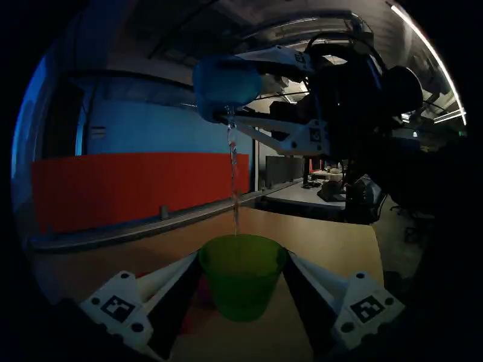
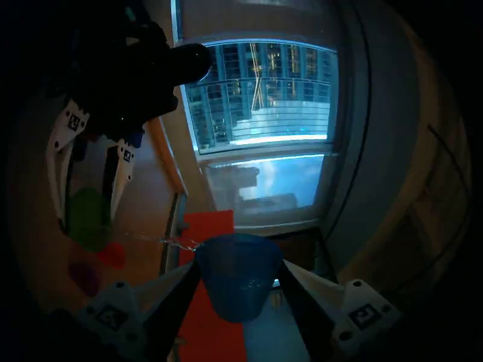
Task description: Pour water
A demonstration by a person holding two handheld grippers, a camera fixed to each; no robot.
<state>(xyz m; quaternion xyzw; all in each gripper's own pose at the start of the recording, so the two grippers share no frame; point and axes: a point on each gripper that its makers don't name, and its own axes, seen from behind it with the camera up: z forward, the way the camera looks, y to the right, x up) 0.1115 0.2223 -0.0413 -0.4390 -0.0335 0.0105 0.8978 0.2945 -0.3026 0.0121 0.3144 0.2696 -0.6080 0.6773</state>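
Observation:
My left gripper (image 1: 241, 274) is shut on a green cup (image 1: 243, 274), held upright over the wooden table (image 1: 326, 241). Above it my right gripper (image 1: 284, 96) holds a blue cup (image 1: 224, 84) tipped on its side, and a thin stream of water (image 1: 233, 181) falls from its rim into the green cup. In the right gripper view, my right gripper (image 2: 238, 283) is shut on the blue cup (image 2: 238, 280), water (image 2: 172, 242) leaving its rim toward the green cup (image 2: 84, 218) held by the left gripper (image 2: 87, 199).
A red cup (image 2: 112, 254) and a purple cup (image 2: 84, 276) lie on the table beside the green one. An orange-red panel (image 1: 133, 184) runs behind the table's far edge. A big window (image 2: 265, 120) and desks with equipment (image 1: 338, 190) lie beyond.

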